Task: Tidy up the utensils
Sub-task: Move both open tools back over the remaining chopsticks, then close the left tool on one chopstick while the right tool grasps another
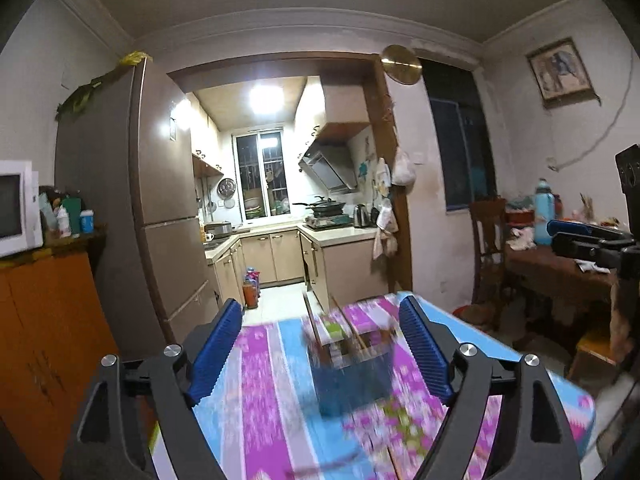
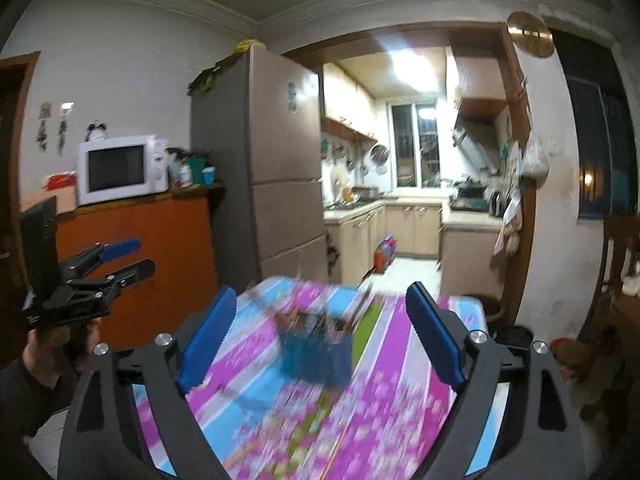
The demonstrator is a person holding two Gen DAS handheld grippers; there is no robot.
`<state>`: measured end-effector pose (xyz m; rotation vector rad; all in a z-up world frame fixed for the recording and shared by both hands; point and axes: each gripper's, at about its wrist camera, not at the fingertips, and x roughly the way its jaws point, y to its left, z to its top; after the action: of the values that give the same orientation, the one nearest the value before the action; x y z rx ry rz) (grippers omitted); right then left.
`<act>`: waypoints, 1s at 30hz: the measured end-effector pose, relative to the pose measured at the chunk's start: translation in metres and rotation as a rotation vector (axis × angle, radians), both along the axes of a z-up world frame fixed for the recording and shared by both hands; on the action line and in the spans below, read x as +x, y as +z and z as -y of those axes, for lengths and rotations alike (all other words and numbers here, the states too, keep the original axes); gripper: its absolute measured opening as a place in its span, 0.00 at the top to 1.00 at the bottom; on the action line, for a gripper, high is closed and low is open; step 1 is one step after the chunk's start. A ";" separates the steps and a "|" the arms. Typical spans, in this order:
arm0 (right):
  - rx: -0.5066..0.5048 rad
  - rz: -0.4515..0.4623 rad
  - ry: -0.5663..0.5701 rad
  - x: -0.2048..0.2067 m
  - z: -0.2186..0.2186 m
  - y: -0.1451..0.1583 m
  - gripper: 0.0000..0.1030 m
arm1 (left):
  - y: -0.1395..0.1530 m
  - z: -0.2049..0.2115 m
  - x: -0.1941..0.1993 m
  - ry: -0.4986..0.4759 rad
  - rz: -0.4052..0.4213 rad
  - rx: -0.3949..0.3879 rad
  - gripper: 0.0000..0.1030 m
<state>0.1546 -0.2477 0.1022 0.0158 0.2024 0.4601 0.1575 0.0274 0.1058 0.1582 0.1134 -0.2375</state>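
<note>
A dark blue utensil holder (image 1: 352, 376) stands on the table with the striped pink and blue cloth (image 1: 260, 400). Thin sticks like chopsticks (image 1: 314, 328) lean out of it; the table area is blurred. My left gripper (image 1: 322, 354) is open and empty, held above the table with the holder between and beyond its blue pads (image 1: 218, 344). My right gripper (image 2: 320, 344) is also open and empty, the holder (image 2: 316, 356) ahead of it. The left gripper also shows at the left of the right wrist view (image 2: 120, 260), and the right gripper at the right edge of the left wrist view (image 1: 580, 240).
A tall fridge (image 1: 160, 200) stands behind the table's far left, with an orange cabinet (image 1: 48, 320) and a white microwave (image 2: 120, 168) beside it. A kitchen doorway (image 1: 280, 220) opens ahead. A wooden chair (image 1: 488, 240) and a cluttered side table (image 1: 560, 268) are on the right.
</note>
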 end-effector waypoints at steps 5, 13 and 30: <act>0.018 -0.064 -0.027 -0.059 0.001 -0.083 0.19 | -0.080 -0.009 -0.057 -0.009 -0.066 -0.020 0.18; 0.041 -0.150 -0.112 -0.091 -0.010 -0.176 0.29 | -0.172 -0.021 -0.083 0.004 -0.238 -0.091 0.18; -0.091 -0.258 -0.147 -0.070 -0.035 -0.262 0.78 | -0.238 0.008 -0.083 0.004 -0.297 -0.067 0.18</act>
<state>0.0845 -0.2126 -0.1599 0.0013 0.4723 0.3007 0.0745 0.0193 -0.1317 0.0547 0.3998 -0.2592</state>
